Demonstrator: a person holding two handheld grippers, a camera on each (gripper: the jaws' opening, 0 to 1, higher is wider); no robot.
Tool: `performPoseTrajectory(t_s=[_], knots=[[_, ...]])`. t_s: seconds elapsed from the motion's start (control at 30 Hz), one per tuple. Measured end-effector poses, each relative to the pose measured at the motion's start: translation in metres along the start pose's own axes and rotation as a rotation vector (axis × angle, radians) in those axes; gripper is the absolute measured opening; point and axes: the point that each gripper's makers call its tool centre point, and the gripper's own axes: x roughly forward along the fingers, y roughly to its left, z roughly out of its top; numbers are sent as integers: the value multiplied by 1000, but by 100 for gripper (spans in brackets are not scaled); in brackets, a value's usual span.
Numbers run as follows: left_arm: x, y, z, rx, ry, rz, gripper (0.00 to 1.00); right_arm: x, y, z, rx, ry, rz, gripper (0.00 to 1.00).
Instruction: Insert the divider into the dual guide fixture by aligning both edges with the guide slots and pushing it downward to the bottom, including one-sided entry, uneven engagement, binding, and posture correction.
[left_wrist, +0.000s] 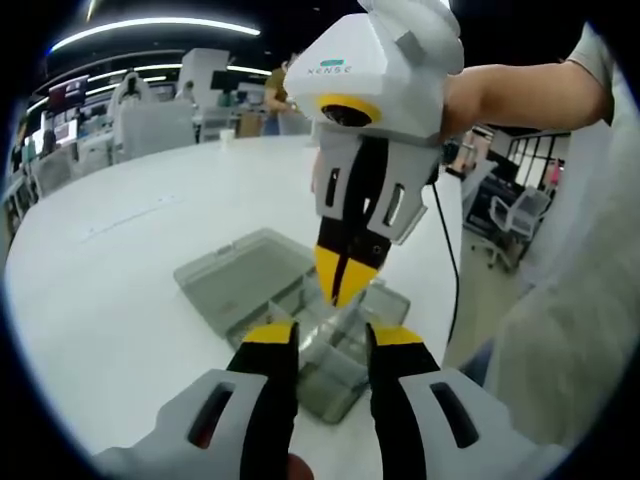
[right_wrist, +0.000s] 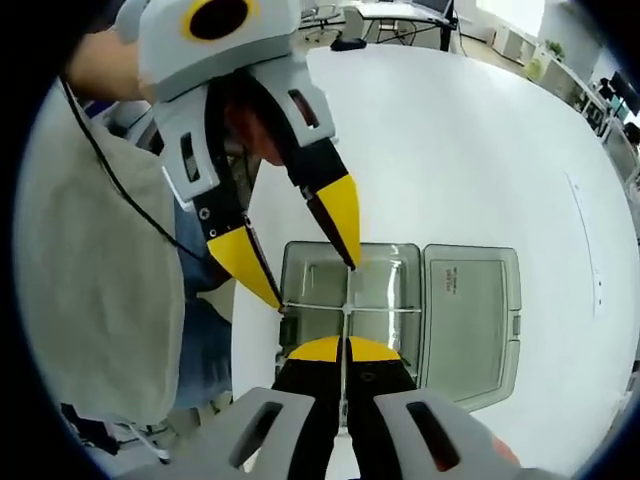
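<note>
The right gripper (right_wrist: 345, 352) pinches the thin clear divider (right_wrist: 347, 300) between pressed-together jaws, holding it upright in the open clear compartment box (right_wrist: 400, 262) on the white table (right_wrist: 480, 130). The left gripper (right_wrist: 300, 255) hangs over the box, jaws spread, its lid (right_wrist: 470, 310) lying flat alongside

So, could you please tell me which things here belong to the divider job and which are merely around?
Job:
- clear plastic compartment box with open hinged lid
- thin clear divider, pinched by the right gripper
- left gripper, open above the box

Merely around:
- round white table
- office chairs
- black cable
</note>
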Motion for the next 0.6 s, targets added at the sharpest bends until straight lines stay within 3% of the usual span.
performPoseTrajectory(t_s=[0.6], knots=[[-1, 3, -2, -4, 6, 6, 26, 12, 1, -4, -24, 14, 15, 0]])
